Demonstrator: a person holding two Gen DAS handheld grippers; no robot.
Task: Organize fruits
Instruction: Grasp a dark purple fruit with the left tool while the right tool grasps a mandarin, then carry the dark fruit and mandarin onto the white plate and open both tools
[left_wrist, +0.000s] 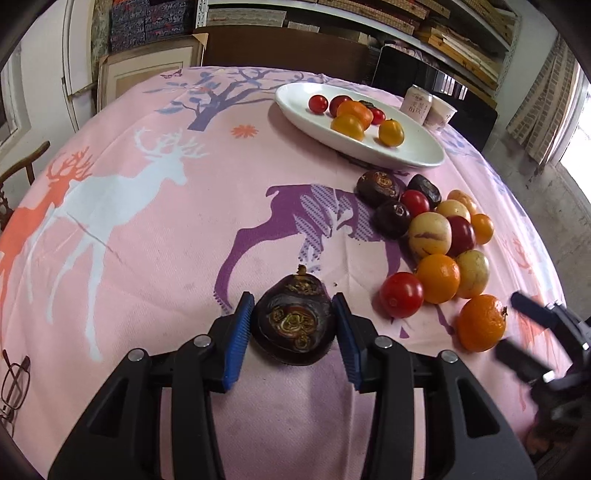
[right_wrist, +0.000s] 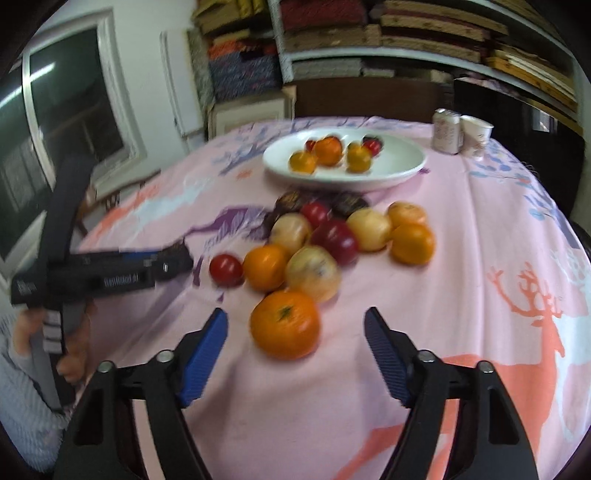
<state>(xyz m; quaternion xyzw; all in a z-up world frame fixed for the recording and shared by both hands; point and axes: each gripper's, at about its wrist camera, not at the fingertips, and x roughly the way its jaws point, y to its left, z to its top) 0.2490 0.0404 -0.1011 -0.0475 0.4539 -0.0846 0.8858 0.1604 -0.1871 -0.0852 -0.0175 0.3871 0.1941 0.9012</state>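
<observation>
My white dish (left_wrist: 413, 157) at the far side holds small red, orange and yellow fruit. My left gripper (left_wrist: 293, 325) is clamped on a dark purple fruit (left_wrist: 295, 321) at the near edge of the loose pile (left_wrist: 439, 236). My right gripper (right_wrist: 295, 332) stands open, its pads clear of the orange (right_wrist: 285, 324) between them. The right view is blurred; a can (left_wrist: 416, 101) and cup (left_wrist: 441, 112) sit behind the dish. Bare tablecloth (left_wrist: 147, 229) lies to the left.
</observation>
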